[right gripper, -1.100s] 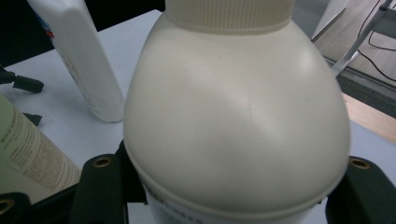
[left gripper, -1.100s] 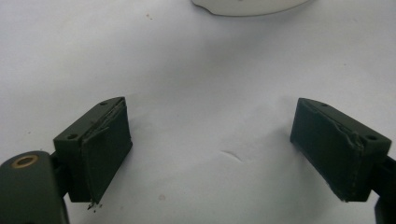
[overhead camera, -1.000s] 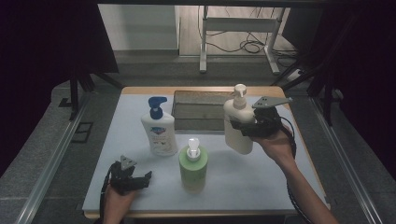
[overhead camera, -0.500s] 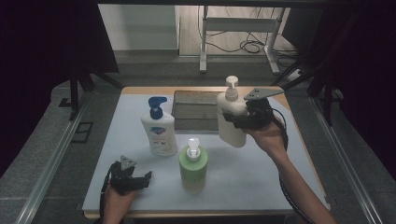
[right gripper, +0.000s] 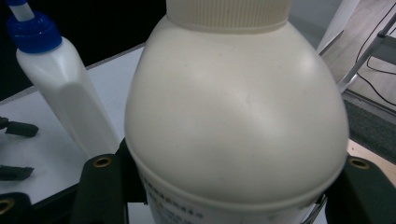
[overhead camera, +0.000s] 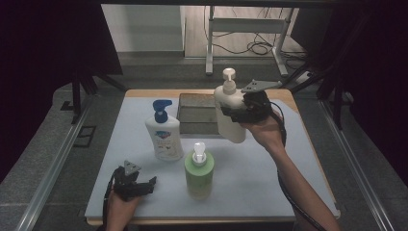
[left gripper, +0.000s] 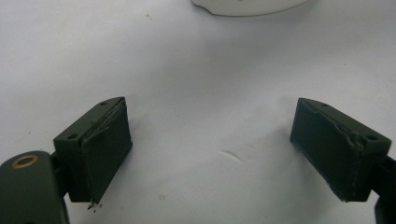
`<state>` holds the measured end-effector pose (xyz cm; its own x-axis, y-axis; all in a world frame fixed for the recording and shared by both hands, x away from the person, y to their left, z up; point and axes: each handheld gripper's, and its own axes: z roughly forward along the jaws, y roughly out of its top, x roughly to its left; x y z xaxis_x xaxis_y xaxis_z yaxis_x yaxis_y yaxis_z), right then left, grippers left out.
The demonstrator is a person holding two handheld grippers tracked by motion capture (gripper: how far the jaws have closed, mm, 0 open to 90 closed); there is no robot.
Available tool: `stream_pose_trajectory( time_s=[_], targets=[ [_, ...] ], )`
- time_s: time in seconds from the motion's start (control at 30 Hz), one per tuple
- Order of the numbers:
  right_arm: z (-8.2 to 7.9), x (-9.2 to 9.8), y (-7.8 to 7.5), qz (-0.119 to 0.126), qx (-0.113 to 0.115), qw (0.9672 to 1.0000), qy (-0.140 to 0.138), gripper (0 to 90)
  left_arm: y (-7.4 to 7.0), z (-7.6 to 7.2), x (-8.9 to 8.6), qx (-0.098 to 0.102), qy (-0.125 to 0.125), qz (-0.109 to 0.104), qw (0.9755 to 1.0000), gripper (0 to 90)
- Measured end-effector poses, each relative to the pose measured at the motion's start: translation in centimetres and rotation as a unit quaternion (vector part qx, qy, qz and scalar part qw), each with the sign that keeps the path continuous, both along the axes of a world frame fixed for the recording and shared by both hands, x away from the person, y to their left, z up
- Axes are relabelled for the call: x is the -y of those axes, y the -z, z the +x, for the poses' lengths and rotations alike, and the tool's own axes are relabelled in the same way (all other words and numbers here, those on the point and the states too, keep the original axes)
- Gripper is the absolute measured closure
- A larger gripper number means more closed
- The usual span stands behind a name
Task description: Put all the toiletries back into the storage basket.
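Cream pump bottle [overhead camera: 230, 114] in air, tilted, above counter [overhead camera: 269, 168] at near edge of dark tray [overhead camera: 192, 103]. Risk: smooth rounded body could slip or swing in side grip; base might clip tray rim or blue-capped bottle [overhead camera: 164, 134] if lowered carelessly. Right gripper [overhead camera: 236, 113] clamped partway on bottle's body, pads pressing both flanks. Left gripper [overhead camera: 138, 186] spread wide, holding nothing, resting on counter near green bottle [overhead camera: 198, 169].

blue-capped bottle [overhead camera: 164, 136] – green bottle [overhead camera: 199, 169] – tray [overhead camera: 195, 113]
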<state>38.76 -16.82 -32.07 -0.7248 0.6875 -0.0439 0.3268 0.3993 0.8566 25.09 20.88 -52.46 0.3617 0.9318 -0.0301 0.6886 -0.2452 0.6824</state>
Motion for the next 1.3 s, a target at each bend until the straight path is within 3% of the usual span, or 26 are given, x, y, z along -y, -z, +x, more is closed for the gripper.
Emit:
stream_pose_trajectory(
  time_s=[0.43, 0.8, 1.3],
  targets=[
    [2.0, -1.8, -0.2, 0.009, 0.011, 0.9998, 0.01, 38.5, 0.0, 0.0, 0.0, 0.0, -0.001, -0.001, 1.0, 12.0],
    [4.2, -3.3, 0.8, 0.023, 0.011, 0.9995, 0.02, 38.6, 0.0, 0.0, 0.0, 0.0, -0.001, -0.001, 1.0, 12.0],
    [6.4, -5.9, 1.4, 0.019, 0.021, 0.9993, 0.026, 38.6, 0.0, 0.0, 0.0, 0.0, -0.001, -0.001, 1.0, 11.9]
  ],
)
